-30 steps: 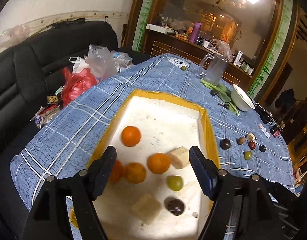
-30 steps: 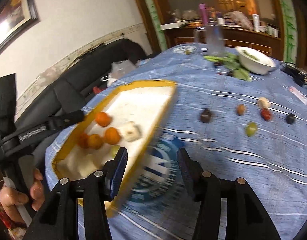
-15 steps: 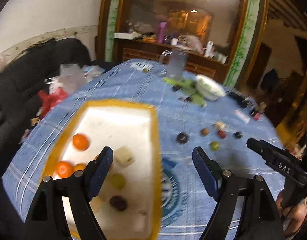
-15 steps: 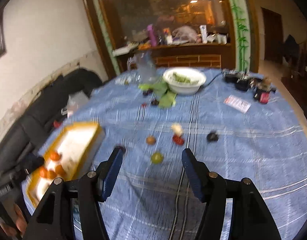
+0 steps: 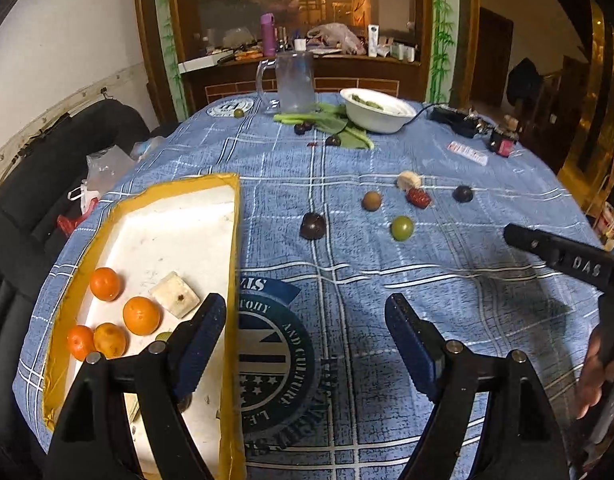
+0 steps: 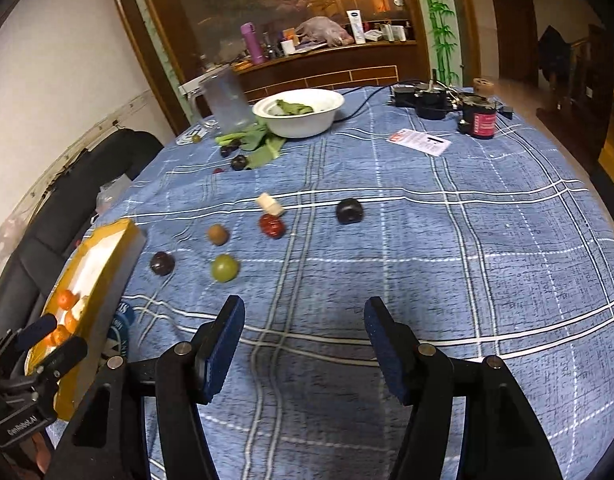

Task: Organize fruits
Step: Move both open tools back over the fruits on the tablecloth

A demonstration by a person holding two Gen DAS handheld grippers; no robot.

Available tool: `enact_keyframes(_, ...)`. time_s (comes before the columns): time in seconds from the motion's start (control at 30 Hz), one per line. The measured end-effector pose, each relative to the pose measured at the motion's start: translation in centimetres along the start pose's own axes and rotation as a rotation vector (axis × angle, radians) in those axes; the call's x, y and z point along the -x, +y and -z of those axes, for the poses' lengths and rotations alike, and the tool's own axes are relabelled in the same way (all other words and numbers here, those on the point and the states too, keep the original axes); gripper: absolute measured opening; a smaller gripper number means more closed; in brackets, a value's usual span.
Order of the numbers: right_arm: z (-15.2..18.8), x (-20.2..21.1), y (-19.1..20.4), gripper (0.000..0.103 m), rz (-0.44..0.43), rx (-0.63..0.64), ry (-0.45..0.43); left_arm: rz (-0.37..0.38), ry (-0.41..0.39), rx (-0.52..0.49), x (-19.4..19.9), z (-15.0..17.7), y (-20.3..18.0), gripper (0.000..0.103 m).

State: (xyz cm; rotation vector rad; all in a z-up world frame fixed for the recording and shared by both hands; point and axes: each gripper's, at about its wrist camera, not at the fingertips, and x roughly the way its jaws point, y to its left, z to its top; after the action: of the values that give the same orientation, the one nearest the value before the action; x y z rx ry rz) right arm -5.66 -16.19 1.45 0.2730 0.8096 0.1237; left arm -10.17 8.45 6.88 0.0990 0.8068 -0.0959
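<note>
A yellow-rimmed white foam tray (image 5: 231,240) lies at the left of the blue checked tablecloth. It holds several oranges (image 5: 141,315), a pale cube (image 5: 174,300) and other fruit half hidden behind my left finger. Loose on the cloth are a dark plum (image 5: 313,225), a green fruit (image 5: 401,228), a brown fruit (image 5: 371,201), a red date (image 5: 418,197) and another dark fruit (image 5: 462,193). My left gripper (image 5: 307,316) hangs open over the cloth beside the tray's right rim. My right gripper (image 6: 305,312) is open and empty, short of the green fruit (image 6: 224,268).
At the far side stand a white bowl (image 6: 303,124) of greens, a clear jug (image 6: 227,100), leafy stalks and small dark fruits. Cables and small devices (image 6: 435,100) and a card (image 6: 421,141) lie far right. A black sofa (image 5: 47,152) with plastic bags borders the table's left.
Both views have swung right, from the tray towards the loose fruits in the middle of the cloth. Both pairs of jaws stand wider than a second ago.
</note>
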Motion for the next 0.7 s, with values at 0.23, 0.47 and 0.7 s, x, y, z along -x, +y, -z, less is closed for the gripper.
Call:
enact_keyframes(0.23,-0.9,-1.2,-0.1,0.066,-0.006,0.004,0.011,-0.05,-0.012,-0.027,-0.7,-0.5,-0.8,0.081)
enact_keyframes(0.47,-2.6,-1.4,0.0,0.067,0.014,0.037,-0.014,-0.024,-0.038,-0.02,-1.2,-1.6,-1.5,0.081)
enact_keyframes(0.7,-5.5,-1.8,-0.2,0.069,0.035,0.03,-0.051,-0.011,-0.018,-0.024,-2.6,-2.5,-2.4,0.081)
